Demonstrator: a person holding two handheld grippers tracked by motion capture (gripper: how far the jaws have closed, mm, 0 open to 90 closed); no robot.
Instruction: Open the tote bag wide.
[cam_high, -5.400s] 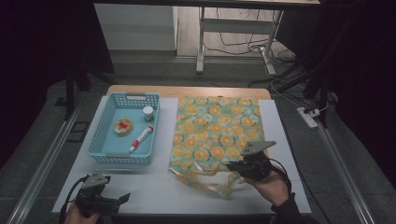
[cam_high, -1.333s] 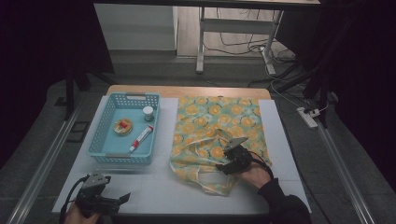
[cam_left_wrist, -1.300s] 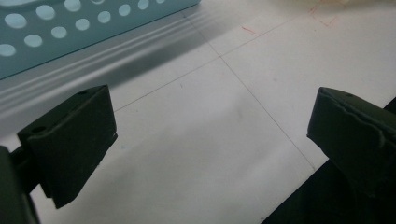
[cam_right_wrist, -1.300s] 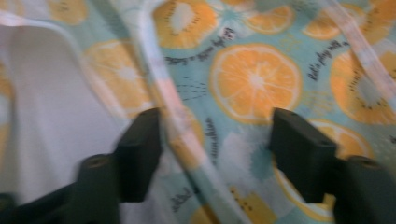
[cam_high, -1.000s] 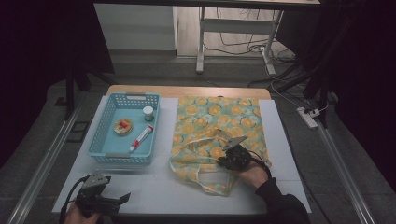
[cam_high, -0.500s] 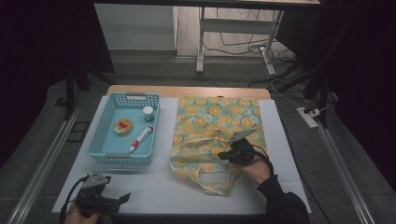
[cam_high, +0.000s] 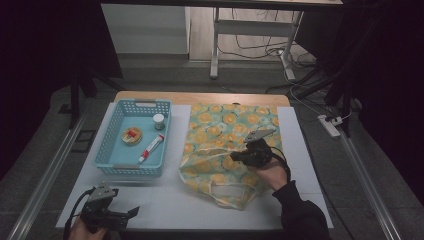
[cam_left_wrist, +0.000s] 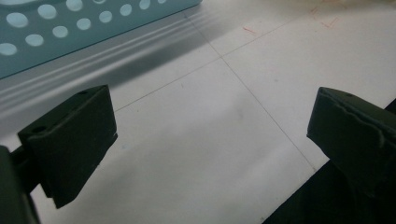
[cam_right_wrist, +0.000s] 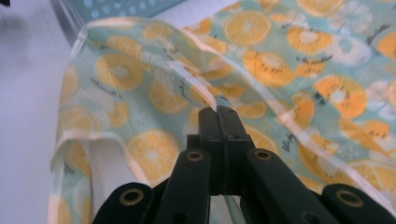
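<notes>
Resting idle at lower left of the high view: left gripper (cam_high: 131, 212), jaws standing wide apart over bare white table (cam_left_wrist: 196, 154), nothing between them, no shift against the earlier frames.

Working at centre right of the high view: right gripper (cam_high: 235, 157), jaws pressed fully together and pinching the pale hem of the fruit-print bag (cam_right_wrist: 280, 70); the squeeze finishing within the last second. Compared with a second ago, riding slightly higher in the frame, pulling the caught upper layer up off the layer beneath. In the right gripper view, hem running straight into the closed tips (cam_right_wrist: 218, 109), cloth tenting away to upper left and right, mouth of the bag gaping at lower left.

Judging from this: grip secured, opening of the bag under way, mouth not yet wide.

Farther off, upper left of the high view: blue basket (cam_high: 102, 157), still loaded with a small jar (cam_high: 158, 121), a round tin (cam_high: 132, 135) and a tube (cam_high: 151, 148), none touched.
</notes>
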